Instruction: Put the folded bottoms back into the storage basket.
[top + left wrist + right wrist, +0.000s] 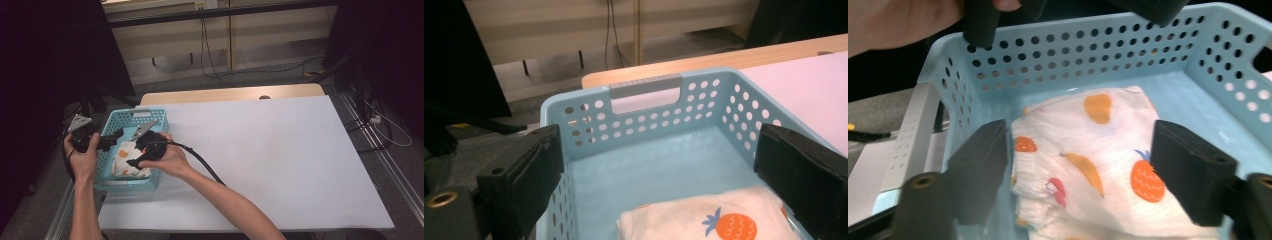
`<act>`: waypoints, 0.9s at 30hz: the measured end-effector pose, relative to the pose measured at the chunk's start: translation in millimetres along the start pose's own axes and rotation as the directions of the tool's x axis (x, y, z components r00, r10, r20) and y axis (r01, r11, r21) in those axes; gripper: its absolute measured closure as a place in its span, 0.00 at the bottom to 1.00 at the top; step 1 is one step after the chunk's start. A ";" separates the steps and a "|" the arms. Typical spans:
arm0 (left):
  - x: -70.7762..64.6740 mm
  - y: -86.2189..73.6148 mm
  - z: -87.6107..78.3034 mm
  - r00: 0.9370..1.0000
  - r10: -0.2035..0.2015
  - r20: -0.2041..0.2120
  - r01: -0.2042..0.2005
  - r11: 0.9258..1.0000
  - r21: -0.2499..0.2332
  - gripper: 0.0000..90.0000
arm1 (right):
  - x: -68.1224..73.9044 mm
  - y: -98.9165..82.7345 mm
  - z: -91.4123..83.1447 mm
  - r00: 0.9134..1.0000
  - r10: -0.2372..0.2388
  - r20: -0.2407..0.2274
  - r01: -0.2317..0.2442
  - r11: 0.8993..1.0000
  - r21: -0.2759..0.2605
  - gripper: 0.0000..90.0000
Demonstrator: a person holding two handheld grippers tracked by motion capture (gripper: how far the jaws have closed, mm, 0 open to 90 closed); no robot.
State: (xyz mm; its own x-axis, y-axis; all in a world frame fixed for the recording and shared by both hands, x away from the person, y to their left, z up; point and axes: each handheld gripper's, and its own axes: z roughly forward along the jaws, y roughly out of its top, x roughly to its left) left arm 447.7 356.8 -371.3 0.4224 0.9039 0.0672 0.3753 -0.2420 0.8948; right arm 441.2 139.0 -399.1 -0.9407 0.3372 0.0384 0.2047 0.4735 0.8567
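Note:
A light blue perforated basket (pixel 135 113) stands at the left end of the white table. A folded white cloth with a fruit print (pixel 125 156) lies in its near half. My right gripper (pixel 137 159) hovers over the cloth, open. In the right gripper view its jaws stand wide on either side of the cloth (pixel 1088 150) without pressing it. My left gripper (pixel 112 139) is at the basket's left wall, open, with its jaws spanning the basket's inside (pixel 649 165) and nothing between them. In the left gripper view the cloth (pixel 704 215) lies below.
The white table top (pixel 280 150) stretches out to the right of the basket. A wooden edge (pixel 230 93) runs along the back. Cables (pixel 385 125) lie on the floor to the right, and dark screens stand at both sides.

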 end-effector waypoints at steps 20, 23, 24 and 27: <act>-29.5 -8.9 -32.9 1.000 -0.011 -0.024 0.010 0.999 -0.034 0.05 | -5.0 -17.0 -26.5 0.996 0.031 0.081 -0.028 0.999 -0.031 0.08; -34.7 -9.2 -37.5 1.000 -0.030 -0.005 0.029 0.998 -0.051 0.05 | -3.4 -20.7 -34.4 0.995 0.032 0.097 -0.027 0.999 -0.044 0.08; -35.7 -9.6 -38.5 1.000 -0.029 0.001 0.029 0.998 -0.055 0.05 | -3.4 -21.9 -37.2 0.994 0.032 0.101 -0.027 0.998 -0.050 0.08; -36.4 -11.2 -39.8 0.999 -0.048 0.014 0.049 0.997 -0.064 0.05 | -3.4 -24.9 -44.1 0.994 0.029 0.104 -0.023 0.998 -0.058 0.08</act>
State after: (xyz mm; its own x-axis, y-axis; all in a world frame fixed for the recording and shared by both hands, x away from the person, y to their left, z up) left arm 395.3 340.7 -366.2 0.4152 0.9096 0.0181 0.3417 -0.1744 0.9235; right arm 427.4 90.2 -397.9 -0.9013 0.4332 0.0094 0.2098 0.4173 0.8842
